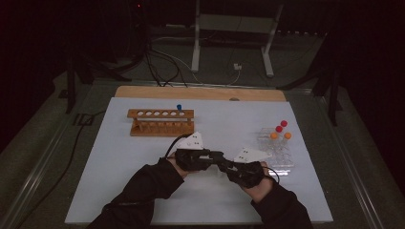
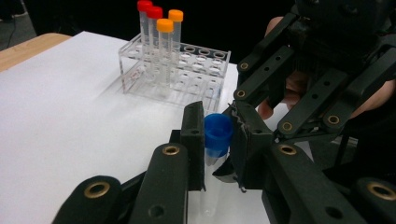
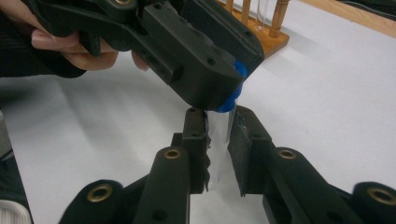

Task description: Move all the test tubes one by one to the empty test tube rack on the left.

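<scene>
A clear tube with a blue cap (image 2: 218,133) is held between both grippers over the middle of the white table (image 1: 143,162). My left gripper (image 2: 218,127) is shut on the blue cap. My right gripper (image 3: 217,128) is shut on the tube's clear body (image 3: 220,140), just below the cap (image 3: 231,100). In the high view the left gripper (image 1: 217,159) and the right gripper (image 1: 228,165) meet tip to tip, and the tube itself is too small to make out there.
A clear plastic rack (image 1: 277,152) at the right holds tubes with red caps (image 2: 148,11) and orange caps (image 2: 169,21). A wooden rack (image 1: 161,121) at the back left holds one blue-capped tube (image 1: 179,107). The table's front edge (image 1: 200,222) is near the person's sleeves.
</scene>
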`<action>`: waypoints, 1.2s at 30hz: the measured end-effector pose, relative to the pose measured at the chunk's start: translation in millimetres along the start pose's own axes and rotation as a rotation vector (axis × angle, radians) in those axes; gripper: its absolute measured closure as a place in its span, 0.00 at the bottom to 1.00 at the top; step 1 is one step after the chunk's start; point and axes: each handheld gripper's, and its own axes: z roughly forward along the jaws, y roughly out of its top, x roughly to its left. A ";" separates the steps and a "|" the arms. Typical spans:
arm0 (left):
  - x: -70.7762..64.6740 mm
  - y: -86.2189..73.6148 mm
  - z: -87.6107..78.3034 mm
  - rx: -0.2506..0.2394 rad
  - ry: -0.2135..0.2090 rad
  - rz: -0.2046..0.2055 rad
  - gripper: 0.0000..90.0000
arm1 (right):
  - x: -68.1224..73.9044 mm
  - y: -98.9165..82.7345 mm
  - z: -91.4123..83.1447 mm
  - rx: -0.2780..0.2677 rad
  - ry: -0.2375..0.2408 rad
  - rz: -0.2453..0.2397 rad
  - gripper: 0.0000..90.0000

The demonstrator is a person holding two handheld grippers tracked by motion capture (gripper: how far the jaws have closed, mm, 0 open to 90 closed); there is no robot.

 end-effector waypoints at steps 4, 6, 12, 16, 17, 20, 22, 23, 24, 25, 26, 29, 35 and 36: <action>4.7 3.7 -9.8 -0.013 0.032 -0.004 0.86 | 0.8 0.8 -3.7 -0.021 -0.017 -0.006 0.63; 8.6 5.8 -17.1 -0.016 0.048 -0.004 0.86 | 0.4 0.7 -5.4 -0.031 -0.021 0.001 0.56; 21.2 14.3 -42.2 -0.023 0.121 0.001 0.86 | 0.0 -0.4 -8.5 -0.069 -0.037 0.012 0.29; 31.0 19.5 -58.9 -0.017 0.178 0.001 0.86 | 1.6 0.0 -10.2 -0.099 -0.034 0.011 0.16; 33.6 20.4 -63.2 -0.017 0.191 0.001 0.86 | 1.8 -0.1 -10.8 -0.104 -0.032 0.012 0.14; 41.6 22.7 -76.0 -0.012 0.235 -0.001 0.86 | 0.6 -1.0 -12.5 -0.115 -0.003 0.016 0.04; 47.1 23.8 -84.2 -0.009 0.266 -0.006 0.86 | 0.1 -1.5 -13.3 -0.120 0.003 0.012 0.02; 49.5 24.3 -88.2 -0.010 0.282 -0.011 0.86 | -0.1 -1.5 -13.5 -0.119 0.005 0.013 0.00; 52.1 24.8 -92.1 -0.011 0.293 -0.015 0.86 | -0.4 -1.5 -13.8 -0.119 0.014 0.016 0.00; 54.4 25.3 -95.8 -0.009 0.309 -0.013 0.86 | -0.6 -1.6 -14.7 -0.125 0.018 0.017 0.00; 57.0 26.0 -99.4 -0.013 0.322 -0.017 0.86 | -0.8 -1.6 -15.2 -0.133 0.018 0.019 0.00; 65.0 28.4 -108.9 -0.017 0.362 -0.027 0.86 | -0.8 -1.3 -16.4 -0.136 0.017 0.016 0.00; 80.7 33.9 -122.9 -0.042 0.427 -0.042 0.86 | -0.2 -1.5 -18.2 -0.143 0.012 0.012 0.00; 82.9 34.8 -123.8 -0.046 0.435 -0.045 0.86 | -0.4 -1.7 -18.3 -0.144 0.011 0.012 0.00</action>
